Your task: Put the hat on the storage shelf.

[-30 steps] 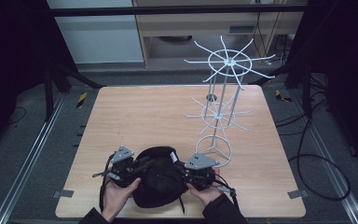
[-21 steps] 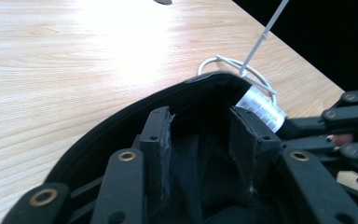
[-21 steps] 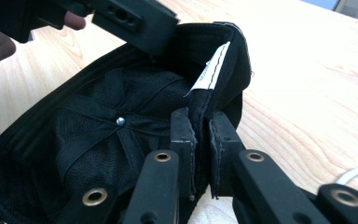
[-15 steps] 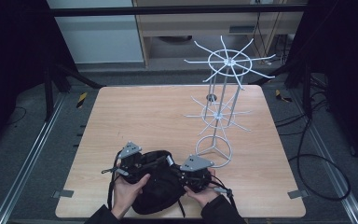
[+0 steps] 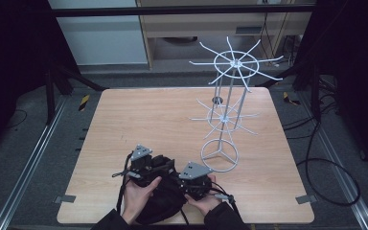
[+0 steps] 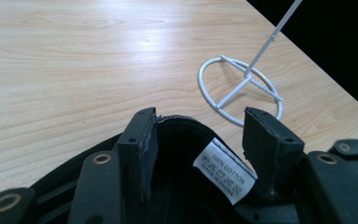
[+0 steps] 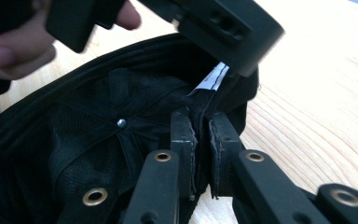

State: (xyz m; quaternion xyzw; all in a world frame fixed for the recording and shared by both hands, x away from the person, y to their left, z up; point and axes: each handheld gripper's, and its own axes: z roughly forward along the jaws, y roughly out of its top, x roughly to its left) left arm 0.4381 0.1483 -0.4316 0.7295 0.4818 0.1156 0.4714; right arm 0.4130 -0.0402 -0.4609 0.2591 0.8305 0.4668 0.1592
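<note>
A black cap (image 5: 165,205) lies upside down between both hands near the table's front edge. In the right gripper view my right gripper (image 7: 203,125) is shut on the cap's (image 7: 98,107) rim fabric. In the left gripper view my left gripper (image 6: 205,135) is open, its jaws standing wide on either side of the rim, with the cap's white label (image 6: 223,170) between them. From above, the left gripper (image 5: 148,165) and right gripper (image 5: 191,179) sit close together over the cap.
A white wire hat stand (image 5: 230,96) rises at the right of the wooden table (image 5: 139,120), and its ring base (image 5: 219,155) rests just beyond the right gripper. That ring (image 6: 242,88) lies ahead of the left jaws. Dark floor and cables surround the table.
My left gripper has moved right, in to the cap's rim beside the right gripper. The cap has been drawn in between the hands and shows less from above.
</note>
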